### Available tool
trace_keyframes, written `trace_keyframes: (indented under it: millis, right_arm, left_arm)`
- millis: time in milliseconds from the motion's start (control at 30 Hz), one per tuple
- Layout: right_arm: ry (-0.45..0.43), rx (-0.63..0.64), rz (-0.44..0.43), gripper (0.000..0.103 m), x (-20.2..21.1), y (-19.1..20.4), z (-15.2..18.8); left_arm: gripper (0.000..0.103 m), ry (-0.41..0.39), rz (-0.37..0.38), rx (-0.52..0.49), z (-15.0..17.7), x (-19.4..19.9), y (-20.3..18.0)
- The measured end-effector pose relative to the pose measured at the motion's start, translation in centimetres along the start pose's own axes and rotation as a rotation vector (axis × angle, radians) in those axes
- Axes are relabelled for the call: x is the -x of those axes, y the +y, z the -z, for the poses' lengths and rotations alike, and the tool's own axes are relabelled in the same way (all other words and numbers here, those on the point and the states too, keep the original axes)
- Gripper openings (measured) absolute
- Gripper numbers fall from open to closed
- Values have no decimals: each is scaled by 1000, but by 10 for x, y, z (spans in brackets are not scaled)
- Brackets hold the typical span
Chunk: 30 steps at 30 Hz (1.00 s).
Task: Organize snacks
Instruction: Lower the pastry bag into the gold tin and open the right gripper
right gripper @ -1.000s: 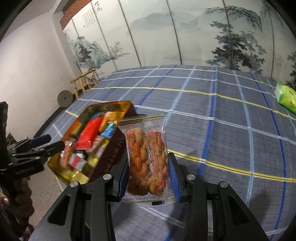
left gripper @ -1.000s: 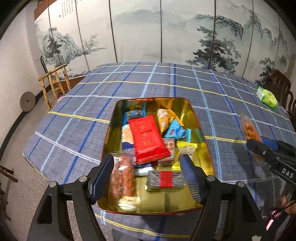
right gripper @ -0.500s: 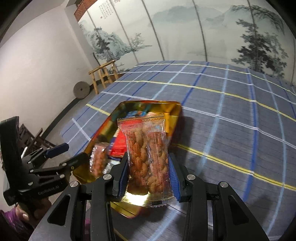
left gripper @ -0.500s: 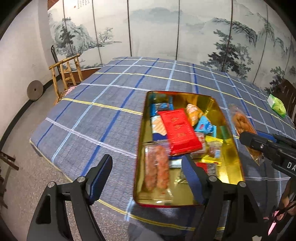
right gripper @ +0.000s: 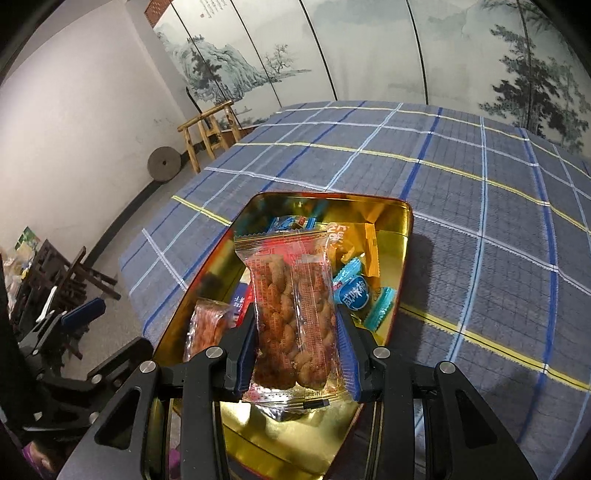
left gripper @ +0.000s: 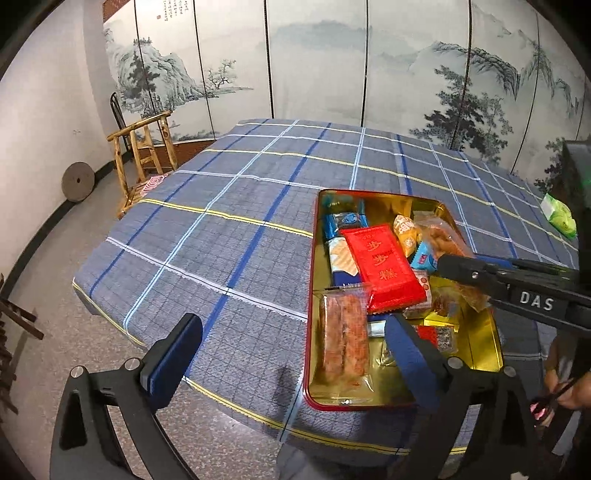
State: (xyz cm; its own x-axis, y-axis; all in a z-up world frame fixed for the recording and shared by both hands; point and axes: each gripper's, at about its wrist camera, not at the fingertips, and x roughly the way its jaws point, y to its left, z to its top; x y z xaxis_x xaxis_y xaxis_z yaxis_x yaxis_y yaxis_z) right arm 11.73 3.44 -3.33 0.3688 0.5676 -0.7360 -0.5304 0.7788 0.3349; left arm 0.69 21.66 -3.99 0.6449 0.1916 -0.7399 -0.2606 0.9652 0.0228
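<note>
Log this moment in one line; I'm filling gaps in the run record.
right gripper: shut on twisted-snack pack, over gold tin | left gripper: opening, empty

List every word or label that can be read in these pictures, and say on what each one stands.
"DAS": on the right gripper body.
Gold characters on the red packet: too blurred.
White characters on the blue candy wrapper: too blurred.
Calligraphy on the folding screen: too small.

twist packet (right gripper: 295,317) now over tin (right gripper: 402,236), left jaws opening

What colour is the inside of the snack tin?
Shiny gold inside the snack tin, with a red outer rim; the left wrist view shows it best.
</note>
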Motion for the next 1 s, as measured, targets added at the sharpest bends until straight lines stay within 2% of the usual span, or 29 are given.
trace_keyframes:
  millis: [267,1000]
  right_arm:
    - [21,3,15,40,-14,4,-8]
    - [57,-3,53,40,-39,10,-23]
  left_arm:
    - [99,22,7,29,2,-7,11]
    - [99,23,4,58,5,-13,33]
